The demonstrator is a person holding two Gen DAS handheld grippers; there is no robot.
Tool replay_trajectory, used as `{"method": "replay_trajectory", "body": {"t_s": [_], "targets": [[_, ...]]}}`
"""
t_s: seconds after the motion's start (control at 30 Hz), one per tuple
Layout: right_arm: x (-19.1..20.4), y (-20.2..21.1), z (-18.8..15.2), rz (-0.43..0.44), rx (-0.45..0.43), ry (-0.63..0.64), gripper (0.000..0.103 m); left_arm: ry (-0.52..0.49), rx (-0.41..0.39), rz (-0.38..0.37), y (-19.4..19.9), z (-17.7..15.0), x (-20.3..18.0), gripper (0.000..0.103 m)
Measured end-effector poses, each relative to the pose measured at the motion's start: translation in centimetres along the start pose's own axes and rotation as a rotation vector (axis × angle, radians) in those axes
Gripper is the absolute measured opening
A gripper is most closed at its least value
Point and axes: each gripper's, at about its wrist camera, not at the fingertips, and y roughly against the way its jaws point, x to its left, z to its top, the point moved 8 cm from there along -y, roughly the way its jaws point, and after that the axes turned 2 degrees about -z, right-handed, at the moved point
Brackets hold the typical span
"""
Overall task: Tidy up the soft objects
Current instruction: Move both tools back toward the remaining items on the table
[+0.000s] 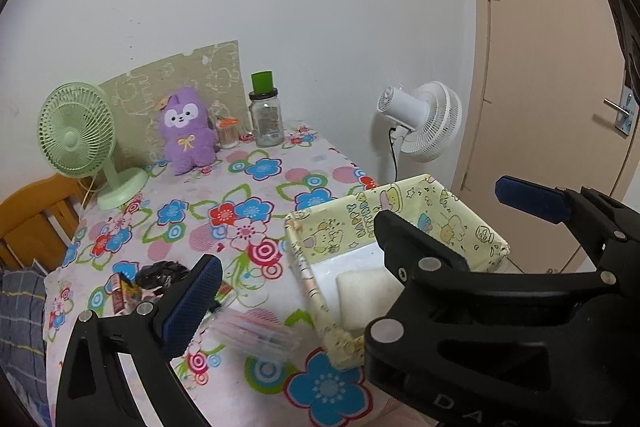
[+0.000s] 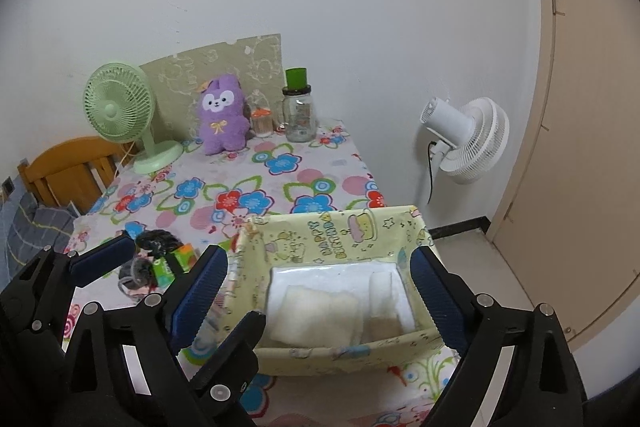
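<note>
A box wrapped in yellow cartoon paper (image 2: 352, 231) stands at the table's near right corner. Two white soft pads (image 2: 316, 311) lie inside it. My right gripper (image 2: 316, 257) hovers over the box's near side, open, its blue pads outside the two side walls and pressing on nothing. My left gripper (image 1: 320, 287) is open and empty just left of the box; its right finger is mostly hidden behind the right gripper. The box (image 1: 452, 211) and one white pad (image 1: 364, 299) also show in the left wrist view. A purple plush toy (image 1: 186, 131) sits upright at the table's far side.
On the flowered tablecloth (image 1: 248, 219) lie a clear plastic case (image 1: 256, 335), a black crinkled item (image 1: 160, 275) and small cartons (image 2: 168, 267). A green desk fan (image 1: 76, 139) and a green-capped glass jar (image 1: 266, 115) flank the plush. A white floor fan (image 2: 468, 143) stands right of the table.
</note>
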Motion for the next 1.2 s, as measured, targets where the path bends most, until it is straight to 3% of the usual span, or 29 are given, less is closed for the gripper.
{"method": "replay_trajectory", "body": {"t_s": [0.3, 0.6, 1.2], "targets": [[3.5, 1.5, -0.5, 0.025, -0.018, 0.008, 0.095, 0.008, -0.035, 0.026, 2.3, -0.9, 2.8, 0.1], [7.5, 1.5, -1.2, 0.086, -0.015, 0.035, 0.095, 0.073, -0.012, 0.029, 3.2, -2.5, 6.0, 0.099], [13.9, -2.1, -3.0, 0.168, 0.013, 0.084, 0.095, 0.131, 0.018, 0.103, 2.0, -5.9, 12.0, 0.1]]}}
